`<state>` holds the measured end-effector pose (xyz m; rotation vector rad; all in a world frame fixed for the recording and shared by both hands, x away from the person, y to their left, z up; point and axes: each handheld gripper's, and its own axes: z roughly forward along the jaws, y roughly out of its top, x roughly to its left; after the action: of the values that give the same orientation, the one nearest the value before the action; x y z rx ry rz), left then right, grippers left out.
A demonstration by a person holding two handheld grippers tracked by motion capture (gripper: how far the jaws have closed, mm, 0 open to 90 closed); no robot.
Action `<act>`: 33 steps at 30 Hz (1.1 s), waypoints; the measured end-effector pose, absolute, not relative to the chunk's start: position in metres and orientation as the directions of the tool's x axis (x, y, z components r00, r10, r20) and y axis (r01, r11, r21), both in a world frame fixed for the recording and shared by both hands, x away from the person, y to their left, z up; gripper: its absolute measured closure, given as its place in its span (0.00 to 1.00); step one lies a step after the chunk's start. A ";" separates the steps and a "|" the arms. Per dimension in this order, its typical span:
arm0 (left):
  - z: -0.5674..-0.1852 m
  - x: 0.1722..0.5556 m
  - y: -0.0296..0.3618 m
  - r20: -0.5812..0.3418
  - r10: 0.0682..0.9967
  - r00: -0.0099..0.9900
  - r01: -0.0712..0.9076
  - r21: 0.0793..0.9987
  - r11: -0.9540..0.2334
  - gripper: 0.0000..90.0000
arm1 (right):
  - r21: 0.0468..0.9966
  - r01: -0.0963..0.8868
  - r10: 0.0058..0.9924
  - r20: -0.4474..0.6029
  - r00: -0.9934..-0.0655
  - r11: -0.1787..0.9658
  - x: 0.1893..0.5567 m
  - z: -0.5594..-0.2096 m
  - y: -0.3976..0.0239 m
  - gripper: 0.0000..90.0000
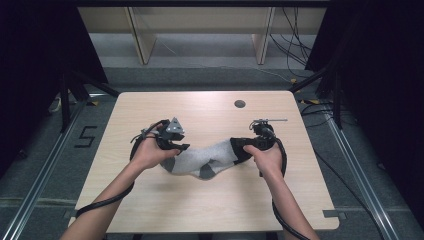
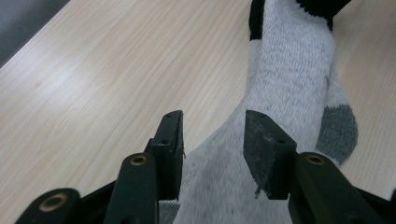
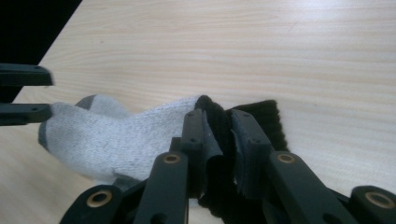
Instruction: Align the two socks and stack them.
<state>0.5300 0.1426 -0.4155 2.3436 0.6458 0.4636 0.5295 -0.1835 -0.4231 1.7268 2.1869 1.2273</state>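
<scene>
A: Nearest the camera, the person's forearms come in over the bench [image 1: 210, 210]. What is at the left?

B: The left hand-held gripper [image 2: 213, 135] stands with its jaws apart over the toe end of the grey sock [image 1: 210, 161], not pressing it.

A: And rightward?

B: The sock lies mid-bench between both; the right hand-held gripper [image 3: 219, 122] is clamped on its black cuff [image 3: 261, 121].

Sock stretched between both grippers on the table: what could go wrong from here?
1. The left gripper stands open around the toe end of the sock, pads apart from the fabric; that end may slip free if pulled.
2. The right gripper pinches just the black cuff; a tug could strip it out.
</scene>
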 end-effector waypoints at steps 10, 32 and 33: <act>-0.439 0.535 0.173 0.063 0.620 0.782 0.440 0.648 -0.621 0.59 | 0.647 0.758 0.901 0.278 -0.334 0.081 0.556 -0.432 -0.183 0.79; -0.446 0.487 0.193 0.057 0.644 0.763 0.428 0.702 -0.569 0.62 | 0.626 0.767 0.931 0.181 -0.316 0.139 0.531 -0.446 -0.213 0.51; -0.449 0.488 0.193 0.054 0.651 0.757 0.434 0.703 -0.564 0.60 | 0.639 0.755 0.929 0.174 -0.327 0.146 0.532 -0.450 -0.215 0.51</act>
<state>0.4883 0.1928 -0.4488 2.2571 0.8077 0.4038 0.5322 -0.2146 -0.4498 1.6387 2.1631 0.9539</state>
